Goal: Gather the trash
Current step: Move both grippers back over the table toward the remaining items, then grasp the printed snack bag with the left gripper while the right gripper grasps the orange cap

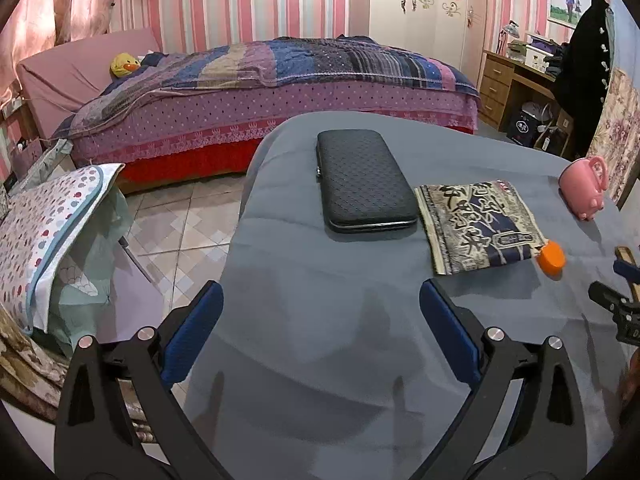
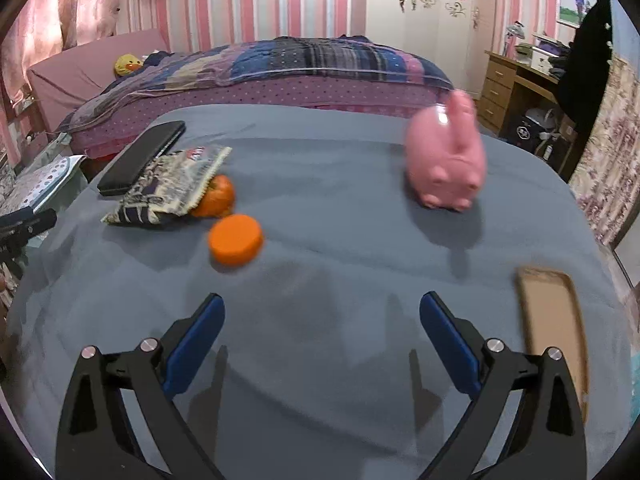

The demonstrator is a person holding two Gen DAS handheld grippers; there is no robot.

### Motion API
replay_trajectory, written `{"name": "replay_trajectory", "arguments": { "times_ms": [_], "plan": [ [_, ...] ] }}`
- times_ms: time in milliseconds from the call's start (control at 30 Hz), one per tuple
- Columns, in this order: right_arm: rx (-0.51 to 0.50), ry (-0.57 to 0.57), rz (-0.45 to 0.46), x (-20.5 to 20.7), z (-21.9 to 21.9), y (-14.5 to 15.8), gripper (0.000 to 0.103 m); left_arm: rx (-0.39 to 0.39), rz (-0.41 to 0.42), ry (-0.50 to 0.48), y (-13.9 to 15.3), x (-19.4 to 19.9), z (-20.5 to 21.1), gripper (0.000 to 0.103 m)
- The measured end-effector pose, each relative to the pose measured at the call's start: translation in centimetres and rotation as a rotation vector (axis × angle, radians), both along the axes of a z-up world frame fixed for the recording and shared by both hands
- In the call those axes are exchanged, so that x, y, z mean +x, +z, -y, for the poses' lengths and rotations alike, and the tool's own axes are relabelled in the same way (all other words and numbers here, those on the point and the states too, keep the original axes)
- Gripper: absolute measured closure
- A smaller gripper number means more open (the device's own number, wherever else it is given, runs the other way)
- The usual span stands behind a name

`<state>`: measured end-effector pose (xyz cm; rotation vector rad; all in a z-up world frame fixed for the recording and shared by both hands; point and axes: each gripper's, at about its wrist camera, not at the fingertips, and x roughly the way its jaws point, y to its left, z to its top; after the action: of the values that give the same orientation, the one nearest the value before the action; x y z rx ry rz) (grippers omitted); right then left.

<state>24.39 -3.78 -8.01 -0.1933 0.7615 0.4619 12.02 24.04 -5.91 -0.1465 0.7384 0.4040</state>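
A crumpled printed snack wrapper lies flat on the grey cloth-covered table, just right of a black quilted rectangular case. A round orange cap sits near the wrapper's right corner. Beyond, a pink pig-shaped mug. Both the left gripper and right gripper hang over bare cloth, jaws spread wide, empty.

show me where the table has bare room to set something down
Bare cloth lies in front of both open tools, between the cap and the tray, and behind the cap across to the pink mug. It is crowded at the left, where the case, packet and orange bunch together.
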Motion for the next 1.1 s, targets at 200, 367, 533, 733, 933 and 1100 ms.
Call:
{"name": "replay_trajectory", "arguments": {
  "times_ms": [200, 367, 533, 733, 933, 1100],
  "plan": [
    [-0.019, 0.052, -0.016, 1.5, -3.8, -0.5, 0.017, -0.021, -0.008, -0.011, -1.2, 1.0, -0.4, 0.007],
    [-0.034, 0.097, -0.029, 2.2, -6.0, -0.7, 0.031, -0.028, 0.007, -0.037, -0.7, 1.7, 0.0, 0.007],
    [0.005, 0.133, -0.075, 2.8, -6.4, -1.1, 0.063, -0.017, 0.018, -0.091, 0.3, 3.4, 1.6, 0.006],
    [0.015, 0.047, -0.026, 1.6, -2.4, -0.7, 0.063, -0.076, -0.027, -0.209, -0.1, 7.4, 4.3, 0.006],
    [0.034, -0.039, -0.021, 1.2, 2.0, -0.5, 0.063, -0.144, -0.087, -0.291, -1.8, 11.0, 6.6, 0.006],
    [0.061, -0.089, -0.027, 1.6, 4.6, -0.6, 0.063, -0.129, -0.084, -0.301, -2.1, 12.4, 8.9, 0.006]
  ]
}}
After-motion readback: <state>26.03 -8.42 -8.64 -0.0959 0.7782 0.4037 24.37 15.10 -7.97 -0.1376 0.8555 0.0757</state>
